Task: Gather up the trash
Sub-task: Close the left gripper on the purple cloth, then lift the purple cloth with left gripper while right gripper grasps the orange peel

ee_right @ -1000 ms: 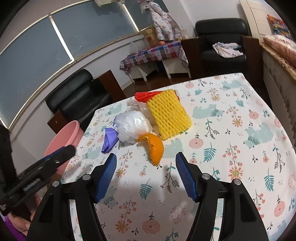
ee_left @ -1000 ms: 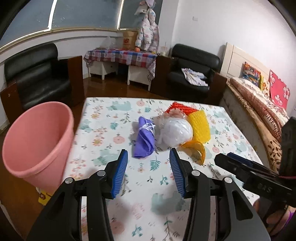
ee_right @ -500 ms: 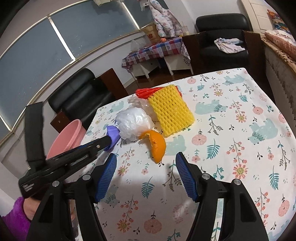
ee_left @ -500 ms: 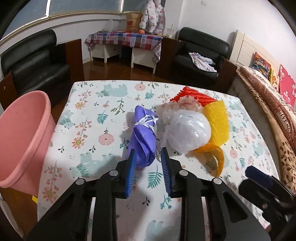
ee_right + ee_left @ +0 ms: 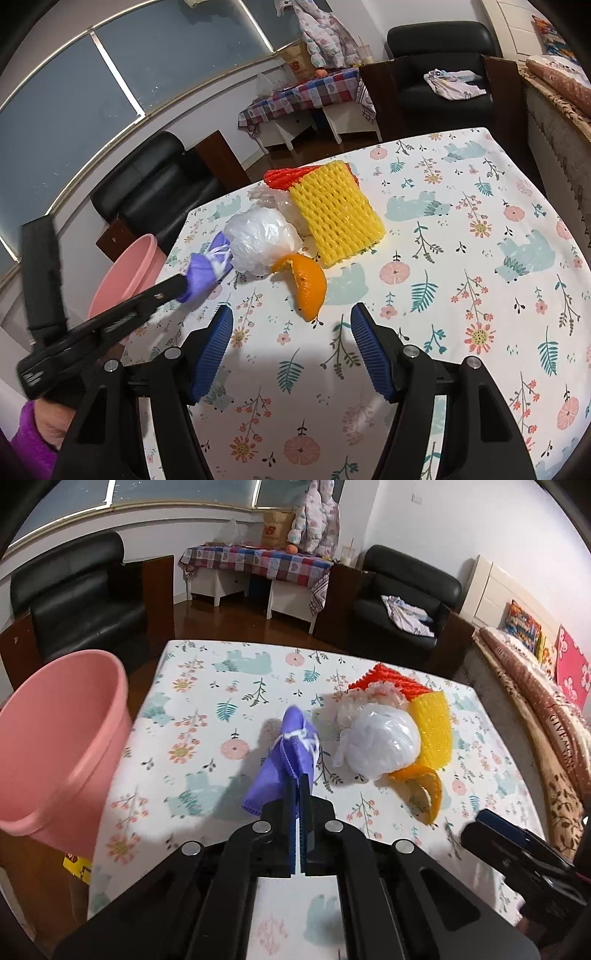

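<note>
- On the desk (image 5: pixel 207 716) with the floral cloth, the trash lies in a loose cluster: a purple bag (image 5: pixel 286 760), a white plastic bag (image 5: pixel 384 744), a yellow foam net (image 5: pixel 334 210), a red foam net (image 5: pixel 397 681) and a piece of orange peel (image 5: pixel 308 284).
- The left hand-held gripper (image 5: pixel 298 801) has its jaws closed tight on the near end of the purple bag, which seems lifted a little off the cloth, though blur makes that uncertain.
- The white plastic bag sits just beside the purple bag, touching the yellow foam net.
- The right hand-held gripper (image 5: pixel 291 350) hovers with its jaws wide apart and nothing between them, near the orange peel.
- A pink bin (image 5: pixel 55 738) stands beside the desk's left edge.
- A purple sleeve (image 5: pixel 27 439) shows behind the left hand-held gripper.
</note>
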